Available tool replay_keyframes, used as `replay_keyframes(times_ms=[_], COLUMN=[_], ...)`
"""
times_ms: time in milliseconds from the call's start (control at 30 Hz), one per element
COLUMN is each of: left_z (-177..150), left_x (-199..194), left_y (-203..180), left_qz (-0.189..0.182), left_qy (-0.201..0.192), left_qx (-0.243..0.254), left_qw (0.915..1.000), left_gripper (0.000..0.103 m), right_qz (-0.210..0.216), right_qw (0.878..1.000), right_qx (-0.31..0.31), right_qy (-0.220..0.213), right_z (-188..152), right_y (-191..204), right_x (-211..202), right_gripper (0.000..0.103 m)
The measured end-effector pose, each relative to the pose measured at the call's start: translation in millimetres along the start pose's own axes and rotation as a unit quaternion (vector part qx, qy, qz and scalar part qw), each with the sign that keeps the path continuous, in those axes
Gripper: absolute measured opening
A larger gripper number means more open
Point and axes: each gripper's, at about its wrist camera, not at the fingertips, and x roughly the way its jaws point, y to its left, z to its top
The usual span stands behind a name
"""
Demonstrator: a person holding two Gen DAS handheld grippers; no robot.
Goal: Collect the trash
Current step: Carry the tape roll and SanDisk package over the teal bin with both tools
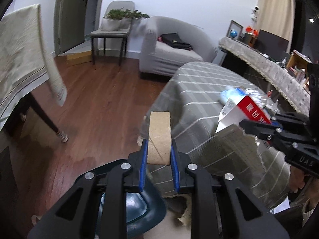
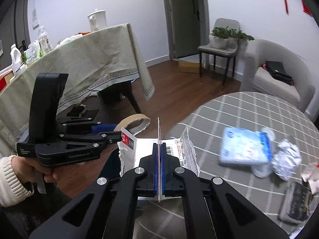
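Observation:
My left gripper (image 1: pixel 159 147) is shut on a flattened brown cardboard tube (image 1: pixel 160 131), held upright past the edge of the round table. In the right wrist view the same left gripper (image 2: pixel 113 132) holds the cardboard tube (image 2: pixel 137 119) at the left, with a person's hand (image 2: pixel 44 171) on its handle. My right gripper (image 2: pixel 159 146) is shut on a thin flap of a torn red-and-white carton (image 2: pixel 139 149). That carton (image 1: pixel 243 115) hangs from the right gripper (image 1: pixel 257 127) over the table's edge. A blue tissue pack (image 2: pixel 245 148) and crumpled foil (image 2: pixel 287 159) lie on the table.
A grey checked cloth covers the round table (image 1: pixel 199 91). A dark teal bin-like container (image 1: pixel 151 203) sits below my left gripper. A dark packet (image 2: pixel 295 205) lies at the right of the table. Around it are a cloth-covered dining table (image 2: pixel 89 59), a chair with plants (image 2: pixel 221 45), a grey sofa (image 2: pixel 275 79) and bare wood floor (image 1: pixel 95 103).

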Motion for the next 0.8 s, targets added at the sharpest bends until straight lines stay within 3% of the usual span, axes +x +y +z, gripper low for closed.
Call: replay_keyframes(times_ms=[367, 800], left_z=[-37, -80], left_x=[14, 39], left_y=[55, 104], left_qz=[0.037, 0.052], left_qy=[0.075, 0.17], left_qx=[-0.026, -0.057], left_qw=[0.9961, 0.9823], left_gripper=[0.023, 0.023], right_qz=[0.026, 0.035], right_qw=[0.999, 0.996], right_qx=[-0.01, -0.011], right_qy=[0.038, 0.081], right_z=[16, 23], right_y=[42, 68], right_x=[51, 99], right_gripper=[0.002, 0.002])
